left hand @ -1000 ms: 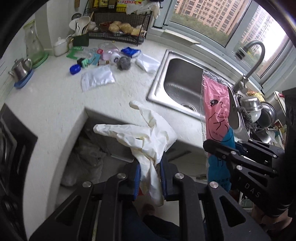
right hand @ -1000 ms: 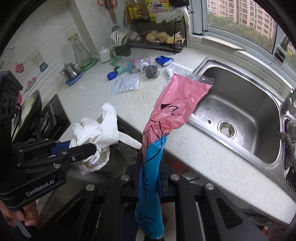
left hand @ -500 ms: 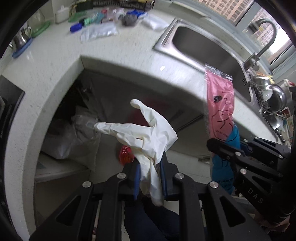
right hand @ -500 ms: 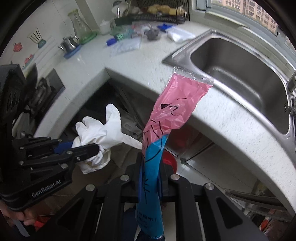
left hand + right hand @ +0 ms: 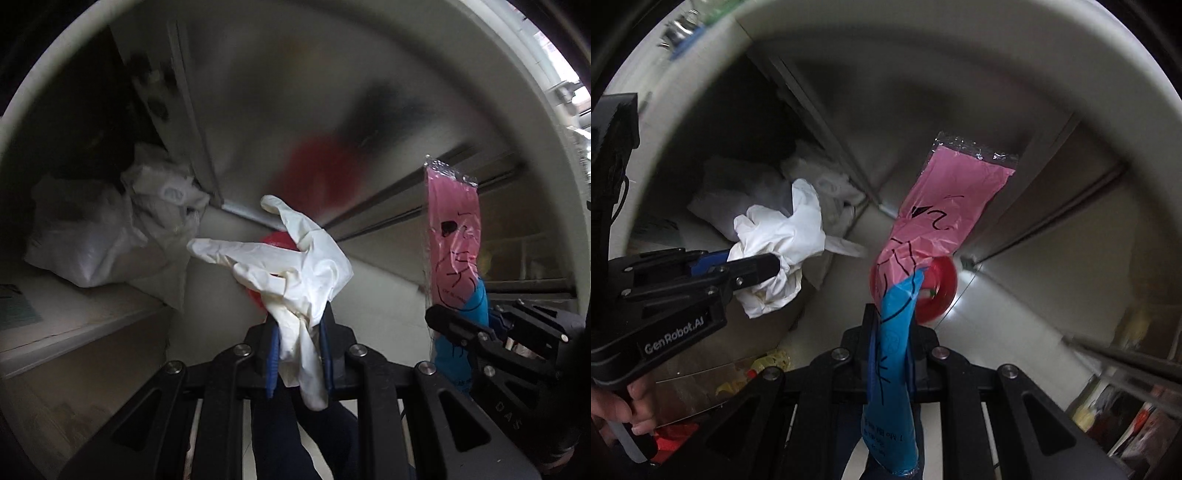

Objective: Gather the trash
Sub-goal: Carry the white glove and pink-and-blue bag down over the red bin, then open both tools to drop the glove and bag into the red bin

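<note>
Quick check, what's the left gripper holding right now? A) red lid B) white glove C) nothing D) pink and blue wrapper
B: the left gripper is shut on the white glove; the pink and blue wrapper is in the right gripper.

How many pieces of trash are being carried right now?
2. A white glove is clamped by the left gripper; a pink-and-blue wrapper by the right gripper. Nothing else shows in either.
</note>
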